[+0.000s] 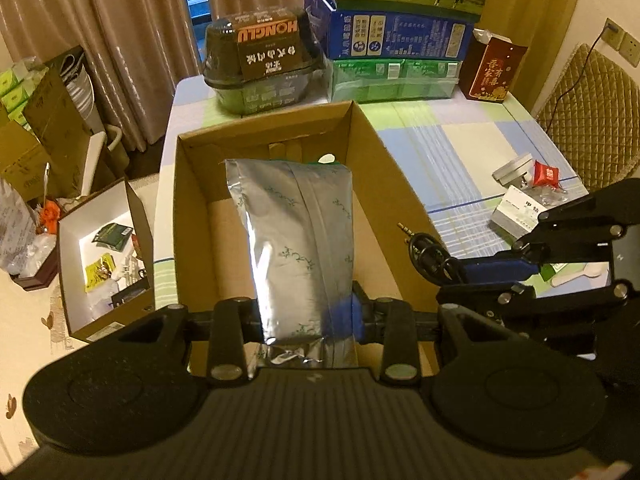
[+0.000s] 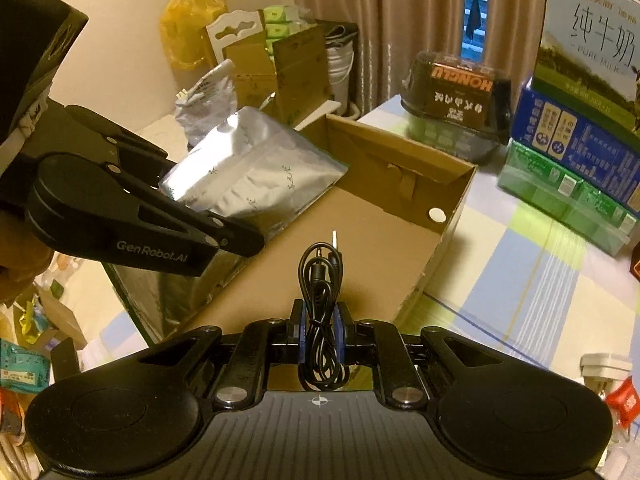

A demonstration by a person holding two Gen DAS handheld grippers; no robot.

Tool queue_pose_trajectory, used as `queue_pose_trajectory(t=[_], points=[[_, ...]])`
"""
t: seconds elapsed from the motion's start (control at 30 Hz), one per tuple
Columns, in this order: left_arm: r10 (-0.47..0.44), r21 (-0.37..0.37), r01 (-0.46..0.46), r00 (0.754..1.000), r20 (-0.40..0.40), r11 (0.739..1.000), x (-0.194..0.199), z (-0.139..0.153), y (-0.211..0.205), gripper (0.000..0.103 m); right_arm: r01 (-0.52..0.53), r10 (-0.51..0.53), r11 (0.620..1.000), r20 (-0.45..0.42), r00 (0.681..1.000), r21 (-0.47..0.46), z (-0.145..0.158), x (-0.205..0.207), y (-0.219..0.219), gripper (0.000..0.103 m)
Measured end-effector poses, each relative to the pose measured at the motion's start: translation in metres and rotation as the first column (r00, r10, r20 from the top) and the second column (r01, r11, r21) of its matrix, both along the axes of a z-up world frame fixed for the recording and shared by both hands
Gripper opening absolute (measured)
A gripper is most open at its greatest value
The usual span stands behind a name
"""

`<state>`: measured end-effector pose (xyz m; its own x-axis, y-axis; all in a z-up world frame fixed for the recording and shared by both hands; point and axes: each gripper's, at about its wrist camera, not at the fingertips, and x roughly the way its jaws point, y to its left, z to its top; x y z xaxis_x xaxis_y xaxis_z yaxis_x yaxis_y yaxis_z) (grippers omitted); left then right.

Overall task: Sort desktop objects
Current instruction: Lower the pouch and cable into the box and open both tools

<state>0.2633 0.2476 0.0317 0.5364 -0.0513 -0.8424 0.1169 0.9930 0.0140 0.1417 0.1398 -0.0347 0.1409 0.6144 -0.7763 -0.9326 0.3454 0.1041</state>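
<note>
My left gripper [image 1: 310, 316] is shut on a silver foil pouch [image 1: 296, 248] with small green marks, held over the open cardboard box [image 1: 362, 140] on the table. The pouch [image 2: 248, 176] and left gripper [image 2: 240, 240] show at the left of the right wrist view, above the box [image 2: 404, 216]. My right gripper [image 2: 321, 328] is shut on a coiled black audio cable [image 2: 320, 272], above the box's near right corner. In the left wrist view the right gripper [image 1: 460, 280] and cable [image 1: 428, 256] hang just past the box's right wall.
Stacked milk cartons [image 1: 400, 28], a dark snack tub [image 1: 264, 60] and a red packet [image 1: 490, 70] stand at the table's back. A white medicine box [image 1: 516, 212] and red sachet [image 1: 546, 174] lie at right. Another open box [image 1: 100, 248] sits on the floor at left.
</note>
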Motion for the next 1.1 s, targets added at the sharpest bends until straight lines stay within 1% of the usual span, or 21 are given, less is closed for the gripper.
queue_pose_trajectory(t=[0.1, 0.33, 0.47, 0.53, 0.6, 0.63, 0.67, 0.8, 0.83, 0.87, 0.97, 1.0, 1.1], points=[[0.013, -0.004, -0.013, 1.000, 0.001, 1.000, 0.003, -0.005, 0.003, 0.031, 0.004, -0.004, 1.000, -0.001, 1.000, -0.009, -0.004, 0.002, 0.002, 0.010], [0.004, 0.023, -0.005, 1.000, 0.008, 1.000, -0.001, -0.004, 0.007, 0.031, 0.018, -0.018, 1.000, -0.027, 0.999, -0.007, -0.007, 0.005, 0.003, 0.010], [0.013, 0.031, -0.013, 1.000, 0.012, 0.999, -0.006, -0.002, 0.011, 0.031, 0.032, -0.032, 0.999, -0.058, 0.998, 0.008, -0.006, 0.006, 0.007, 0.010], [0.018, 0.031, -0.018, 1.000, 0.013, 0.999, -0.008, -0.002, 0.013, 0.031, 0.043, -0.040, 0.998, -0.075, 0.996, 0.036, -0.004, 0.007, 0.010, 0.011], [0.018, 0.037, -0.018, 1.000, 0.016, 0.999, -0.011, -0.001, 0.015, 0.031, 0.063, -0.061, 0.997, -0.051, 0.997, 0.050, -0.001, 0.010, 0.012, 0.027], [0.018, 0.043, -0.018, 1.000, 0.017, 0.999, -0.012, -0.001, 0.016, 0.031, 0.070, -0.068, 0.996, -0.037, 0.997, 0.057, 0.000, 0.011, 0.012, 0.041], [0.017, 0.047, -0.018, 1.000, 0.018, 0.999, -0.014, -0.001, 0.016, 0.031, 0.074, -0.072, 0.995, -0.032, 0.997, 0.069, 0.002, 0.012, 0.010, 0.046], [0.017, 0.048, -0.018, 1.000, 0.021, 0.999, -0.022, -0.001, 0.017, 0.031, 0.100, -0.100, 0.991, 0.000, 0.995, 0.092, 0.010, 0.019, -0.006, 0.049], [0.018, 0.047, -0.019, 1.000, 0.022, 0.999, -0.023, -0.001, 0.017, 0.032, 0.104, -0.106, 0.990, 0.017, 0.994, 0.097, 0.012, 0.020, -0.012, 0.054], [0.019, 0.046, -0.020, 1.000, 0.023, 0.999, -0.025, -0.001, 0.016, 0.032, 0.108, -0.112, 0.989, 0.036, 0.993, 0.102, 0.014, 0.019, -0.018, 0.062], [0.013, 0.069, -0.015, 0.999, 0.031, 0.998, -0.031, -0.002, 0.010, 0.034, 0.114, -0.124, 0.987, 0.091, 0.988, 0.111, 0.021, 0.017, -0.039, 0.075], [0.012, 0.069, -0.014, 0.999, 0.033, 0.998, -0.033, -0.001, 0.008, 0.038, 0.119, -0.130, 0.986, 0.100, 0.986, 0.114, 0.023, 0.018, -0.046, 0.077], [0.009, 0.072, -0.012, 0.999, 0.045, 0.997, -0.043, 0.001, -0.001, 0.048, 0.136, -0.150, 0.983, 0.111, 0.982, 0.123, 0.028, 0.019, -0.071, 0.089]])
